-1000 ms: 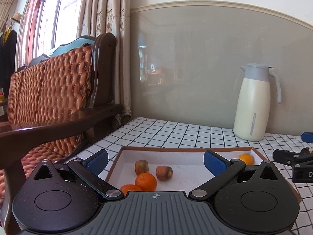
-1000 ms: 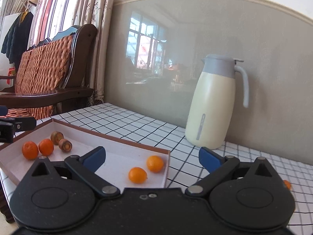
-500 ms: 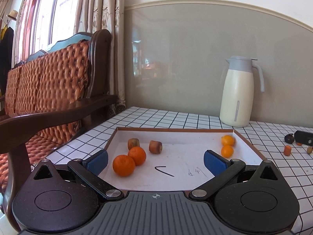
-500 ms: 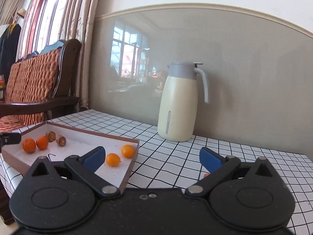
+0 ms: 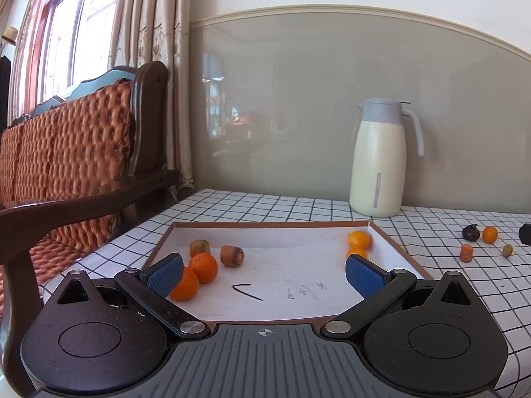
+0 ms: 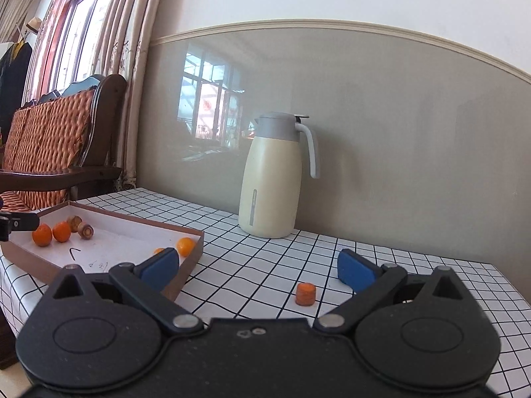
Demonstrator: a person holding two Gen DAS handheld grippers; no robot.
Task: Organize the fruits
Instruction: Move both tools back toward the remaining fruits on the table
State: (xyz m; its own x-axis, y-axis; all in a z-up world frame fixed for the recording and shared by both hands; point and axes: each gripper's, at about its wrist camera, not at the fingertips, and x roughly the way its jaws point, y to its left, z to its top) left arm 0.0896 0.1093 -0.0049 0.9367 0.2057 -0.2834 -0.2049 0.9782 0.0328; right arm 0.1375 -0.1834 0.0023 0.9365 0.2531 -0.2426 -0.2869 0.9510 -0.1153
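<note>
Orange fruit is seen through the left wrist camera inside a shallow cardboard tray (image 5: pixel 396 251) on the checked table (image 5: pixel 298 207). Two larger oranges (image 5: pixel 199 275) lie at the tray's left side beside two brown pieces (image 5: pixel 217 252), and two small oranges (image 5: pixel 358 243) sit in the far right corner. The left hand-held gripper (image 5: pixel 264 273) is held released and empty above the tray's near edge. Off to the right, well apart from the tray, loose pieces are scattered on the table: a dark fruit (image 5: pixel 471 232), a small orange one (image 5: pixel 490 234), a carrot-coloured stub (image 5: pixel 466 252) and an olive-like one (image 5: pixel 507 250). Pen marks are visible on the tray floor, a hook-shaped stroke and some scribbled characters, but they cannot be read. No brand is made out on the cream jug (image 5: pixel 380 159).

Through the right wrist camera, the right hand-held gripper (image 6: pixel 255 267) is likewise seen spread wide with nothing between its pads. The orange stub (image 6: pixel 305 294) stands on the table just ahead, nearer the right pad, with the tray (image 6: pixel 116 270) to the left.

The collecting step is judged to be in hand, with several pieces not yet gathered. A slight shift right and forward would be called for, so that the stub is centred before the pads are closed; being small and round-sided, it could roll if nudged.
</note>
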